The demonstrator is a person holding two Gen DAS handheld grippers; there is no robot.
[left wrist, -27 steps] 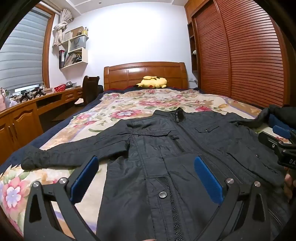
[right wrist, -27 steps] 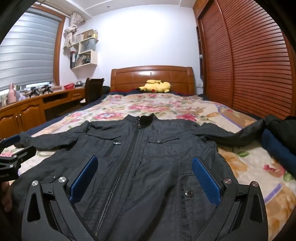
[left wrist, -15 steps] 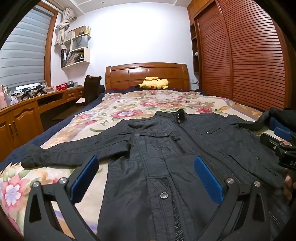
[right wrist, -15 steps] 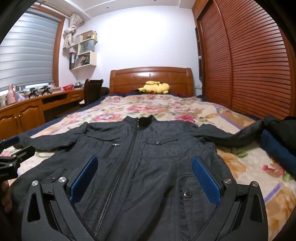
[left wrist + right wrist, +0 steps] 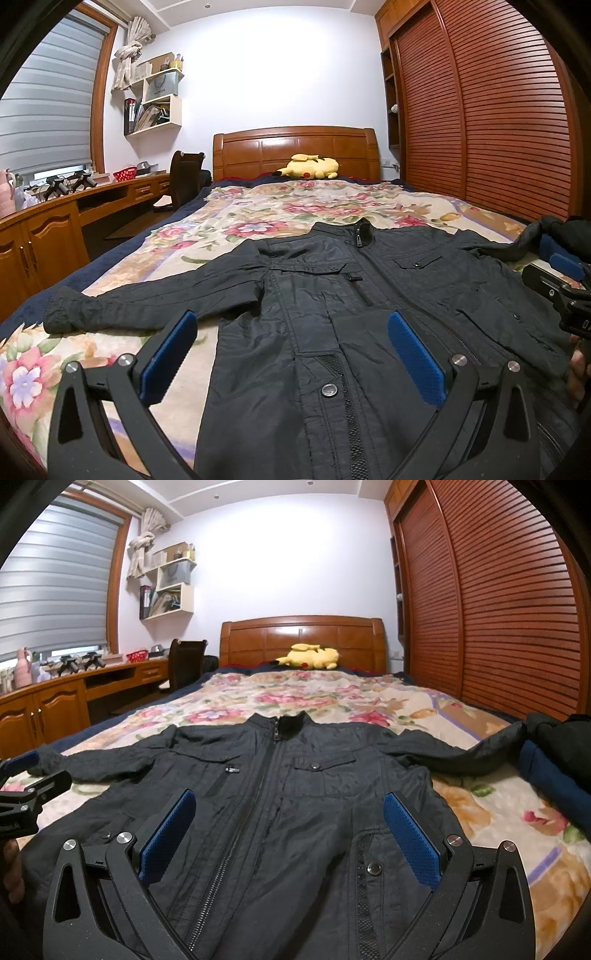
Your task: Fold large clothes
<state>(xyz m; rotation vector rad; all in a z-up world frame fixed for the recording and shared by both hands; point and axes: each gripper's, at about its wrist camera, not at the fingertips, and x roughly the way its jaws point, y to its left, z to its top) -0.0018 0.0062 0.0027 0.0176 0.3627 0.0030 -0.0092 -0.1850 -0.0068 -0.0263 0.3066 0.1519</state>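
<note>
Black jacket (image 5: 332, 332) of creased, faintly shiny cloth; floral bedspread (image 5: 258, 206) matt cloth; headboard (image 5: 295, 147) glossy varnished wood.

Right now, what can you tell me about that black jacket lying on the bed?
The black jacket lies flat and face up on the flowered bedspread, collar toward the headboard, zipped up. The cloth looks thin, crinkled and slightly shiny. It has a short stand-up collar, chest pockets with snaps, and lower pockets with snaps. Both sleeves are spread out sideways; one sleeve's end rests against a dark pile of clothes at the bed's edge. No tongs touch it.
</note>
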